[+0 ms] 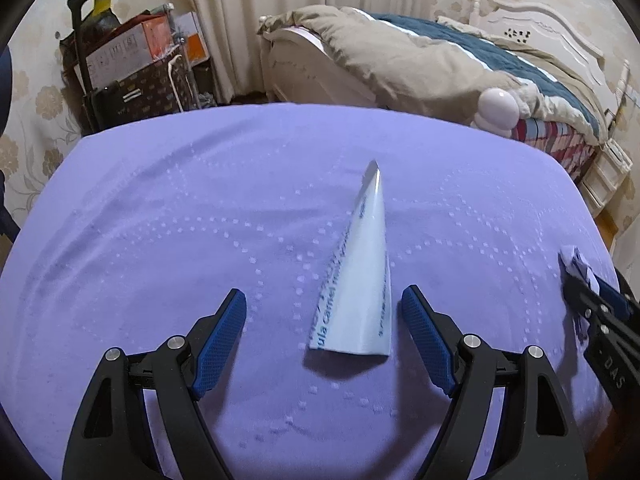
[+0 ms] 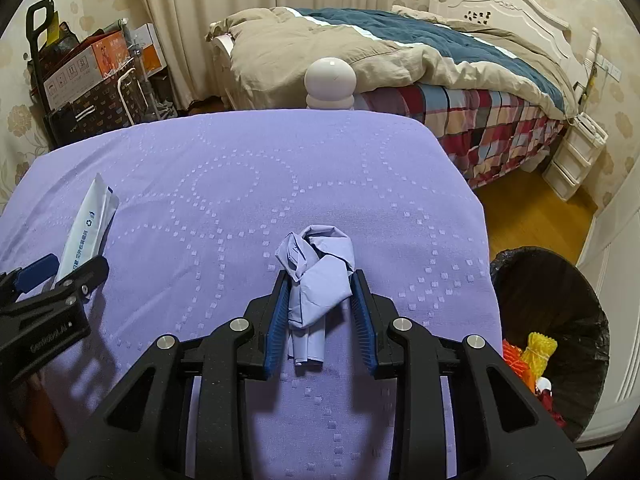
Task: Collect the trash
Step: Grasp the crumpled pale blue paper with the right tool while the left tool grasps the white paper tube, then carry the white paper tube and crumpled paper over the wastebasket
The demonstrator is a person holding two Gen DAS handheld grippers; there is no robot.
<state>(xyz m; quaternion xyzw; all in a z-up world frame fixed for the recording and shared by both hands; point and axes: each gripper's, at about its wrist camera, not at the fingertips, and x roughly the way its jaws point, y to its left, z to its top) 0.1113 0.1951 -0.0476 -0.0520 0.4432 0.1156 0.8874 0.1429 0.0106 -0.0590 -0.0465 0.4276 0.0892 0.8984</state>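
A white and blue wrapper (image 1: pixel 360 280), folded to a point, lies on the purple tablecloth (image 1: pixel 160 220). My left gripper (image 1: pixel 324 292) is open around its near end, and neither pad touches it. The right wrist view shows the same wrapper (image 2: pixel 90 216) at the far left with the left gripper (image 2: pixel 78 262) straddling it. My right gripper (image 2: pixel 319 276) is shut on a crumpled lavender wad (image 2: pixel 320 252), which bulges out past the fingertips just above the cloth. From the left wrist view, the right gripper (image 1: pixel 576 280) and the wad (image 1: pixel 576 260) sit at the right edge.
A bin lined with a black bag (image 2: pixel 560 280) stands on the floor to the right of the table, holding yellow and orange netting. Beyond the table are a white round knob (image 2: pixel 330 78), an unmade bed (image 2: pixel 400 52) and stacked boxes (image 2: pixel 92 76) at the back left.
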